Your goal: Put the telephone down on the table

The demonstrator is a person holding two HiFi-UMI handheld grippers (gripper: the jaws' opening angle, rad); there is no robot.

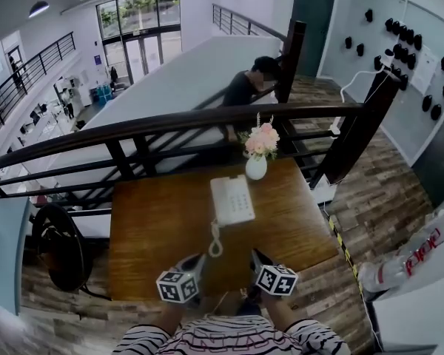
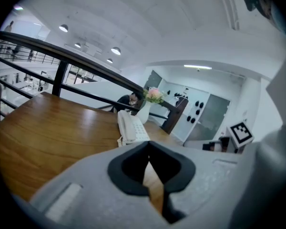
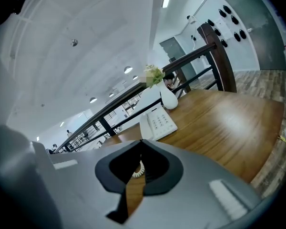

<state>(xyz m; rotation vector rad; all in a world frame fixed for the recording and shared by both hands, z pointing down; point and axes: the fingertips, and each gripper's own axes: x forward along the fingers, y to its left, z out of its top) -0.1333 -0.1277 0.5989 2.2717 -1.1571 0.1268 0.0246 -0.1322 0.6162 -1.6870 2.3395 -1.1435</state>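
The white telephone (image 1: 231, 200) lies flat on the wooden table (image 1: 155, 228), handset on its cradle, with its coiled cord (image 1: 216, 242) trailing toward me. Both grippers hover at the table's near edge, short of the phone. My left gripper (image 1: 199, 260) is shut with nothing in it, and its jaws meet tip to tip in the left gripper view (image 2: 148, 145), where the telephone (image 2: 131, 126) lies ahead. My right gripper (image 1: 257, 258) is shut and empty too (image 3: 141, 142); the telephone (image 3: 157, 123) and a bit of cord (image 3: 141, 168) show beyond it.
A white vase with pink flowers (image 1: 257, 161) stands on the table just behind the phone. A dark railing (image 1: 170, 124) runs along the table's far side, with a person (image 1: 244, 87) beyond it. A black chair (image 1: 55, 246) sits at the left.
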